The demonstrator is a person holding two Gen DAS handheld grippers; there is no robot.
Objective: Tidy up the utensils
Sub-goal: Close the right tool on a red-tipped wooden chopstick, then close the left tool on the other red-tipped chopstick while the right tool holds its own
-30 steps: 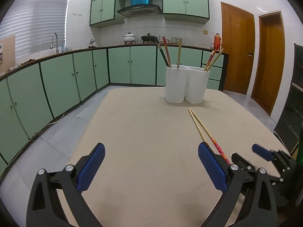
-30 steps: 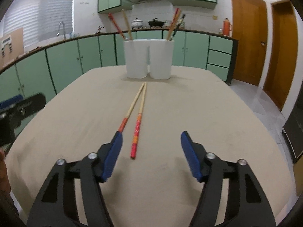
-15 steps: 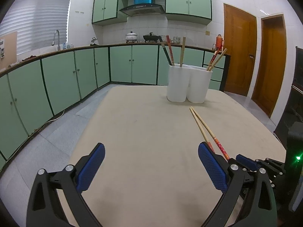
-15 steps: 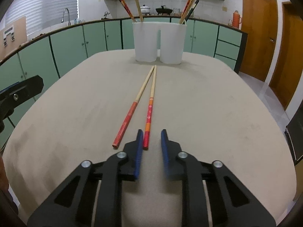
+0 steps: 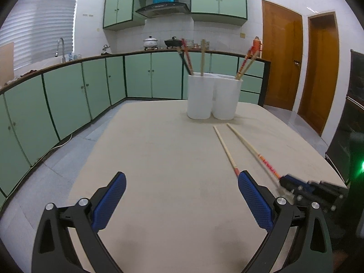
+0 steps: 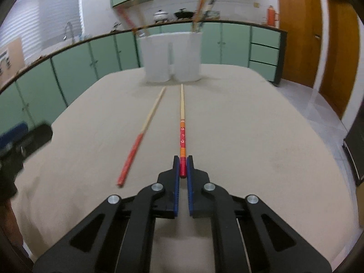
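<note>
Two chopsticks lie on the beige table. My right gripper is shut on the red end of the patterned chopstick, which points straight at the white holder. The plain red-tipped chopstick lies to its left on the table. In the left wrist view the holder stands far ahead with several chopsticks upright in it, and both loose chopsticks run toward it. My left gripper is open over bare table, and the right gripper shows at its right.
The table's far edge sits just behind the holder. Green cabinets run along the left and back walls, and wooden doors stand at the right. The left gripper's tip shows at the left edge of the right wrist view.
My right gripper went from wide open to shut on the patterned chopstick's red end. The two chopsticks now lie further apart. The left gripper stayed open.
</note>
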